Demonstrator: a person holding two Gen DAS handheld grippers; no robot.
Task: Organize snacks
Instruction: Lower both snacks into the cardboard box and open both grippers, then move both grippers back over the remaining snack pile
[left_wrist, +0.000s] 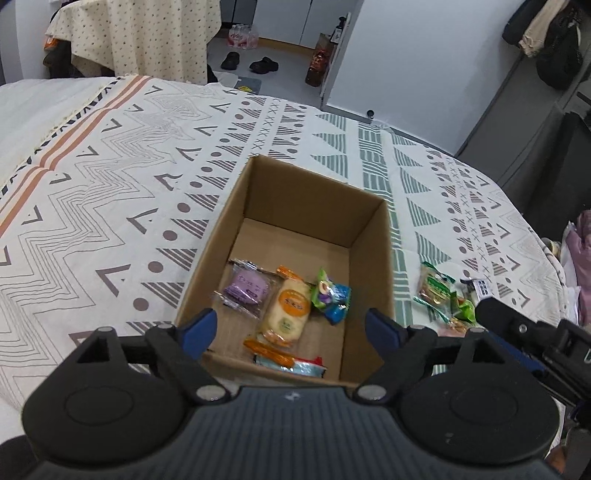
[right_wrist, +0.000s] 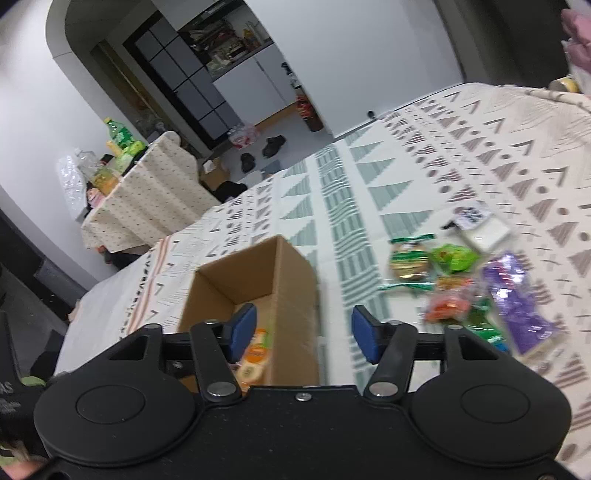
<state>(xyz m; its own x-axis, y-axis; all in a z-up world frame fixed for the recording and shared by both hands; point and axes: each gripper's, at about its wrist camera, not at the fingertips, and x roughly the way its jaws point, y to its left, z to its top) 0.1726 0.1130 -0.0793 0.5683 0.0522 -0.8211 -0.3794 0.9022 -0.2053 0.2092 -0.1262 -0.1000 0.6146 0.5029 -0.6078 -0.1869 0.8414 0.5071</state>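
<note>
An open cardboard box (left_wrist: 306, 192) sits on the patterned tablecloth. Inside lie a purple packet (left_wrist: 248, 288), an orange-and-cream cake packet (left_wrist: 288, 312), a green-blue candy packet (left_wrist: 330, 297) and a pale blue packet (left_wrist: 295, 365). My left gripper (left_wrist: 291, 332) is open and empty above the box's near edge. My right gripper (right_wrist: 301, 332) is open and empty over the box's right wall (right_wrist: 295, 295); it also shows at the right of the left wrist view (left_wrist: 524, 328). Loose snacks lie to the right of the box: a green biscuit packet (right_wrist: 410, 262), a green packet (right_wrist: 454, 256), an orange packet (right_wrist: 448, 304), a purple packet (right_wrist: 517, 302).
A white packet with a dark label (right_wrist: 480, 225) lies beyond the loose snacks. The table's far edge (left_wrist: 369, 122) drops to the floor with shoes (left_wrist: 264, 64). A second cloth-covered table with bottles (right_wrist: 122, 155) stands at far left.
</note>
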